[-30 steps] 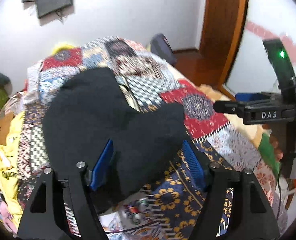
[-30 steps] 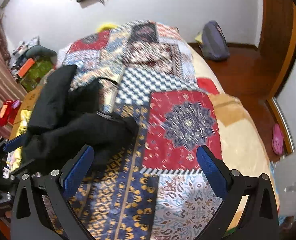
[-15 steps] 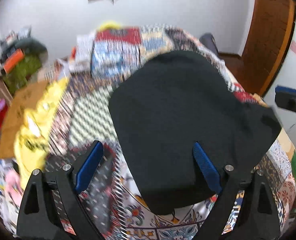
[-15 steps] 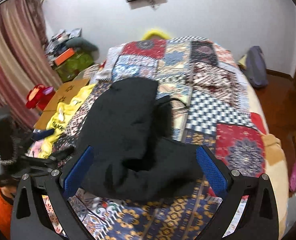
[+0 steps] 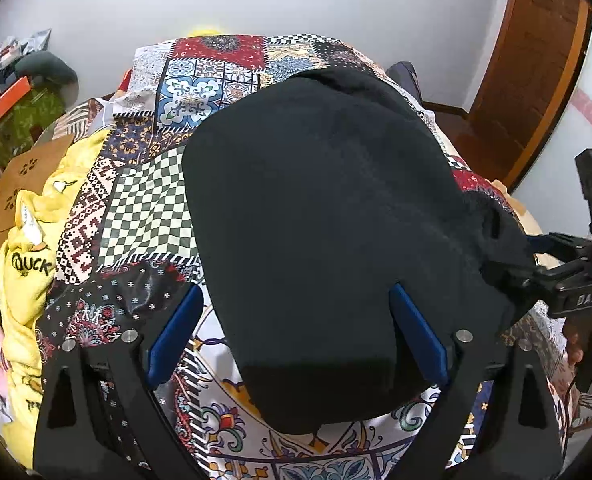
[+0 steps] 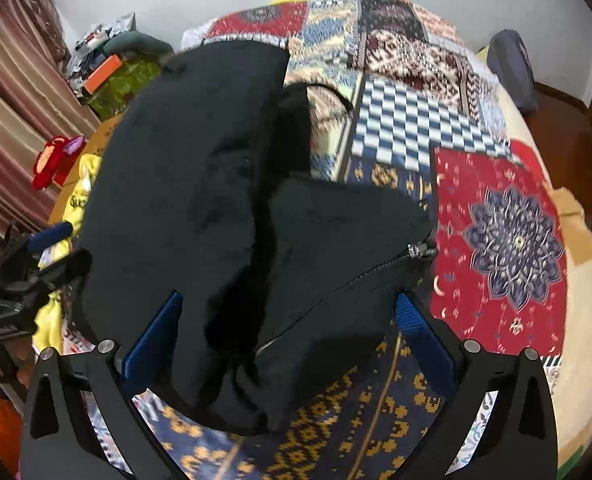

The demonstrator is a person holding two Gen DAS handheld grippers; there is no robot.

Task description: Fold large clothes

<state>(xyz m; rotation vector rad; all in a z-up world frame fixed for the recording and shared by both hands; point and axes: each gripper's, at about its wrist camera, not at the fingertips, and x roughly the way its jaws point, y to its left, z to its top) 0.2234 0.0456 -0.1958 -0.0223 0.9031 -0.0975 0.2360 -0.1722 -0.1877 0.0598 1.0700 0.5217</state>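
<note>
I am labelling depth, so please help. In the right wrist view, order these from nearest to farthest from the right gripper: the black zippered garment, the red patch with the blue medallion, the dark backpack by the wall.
1. Black zippered garment: between the open fingers, left and centre.
2. Red patch with the blue medallion: on the quilt, right.
3. Dark backpack: far right, near the wall.

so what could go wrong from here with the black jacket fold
1. The black jacket lies bunched, one flap lapped over another near the zipper, so a fold now could lock in lumps.
2. Both the left tool and the right tool are open over thick cloth and may pinch several layers.
3. The yellow garment sits beside it at the bed edge and could get dragged along.
</note>
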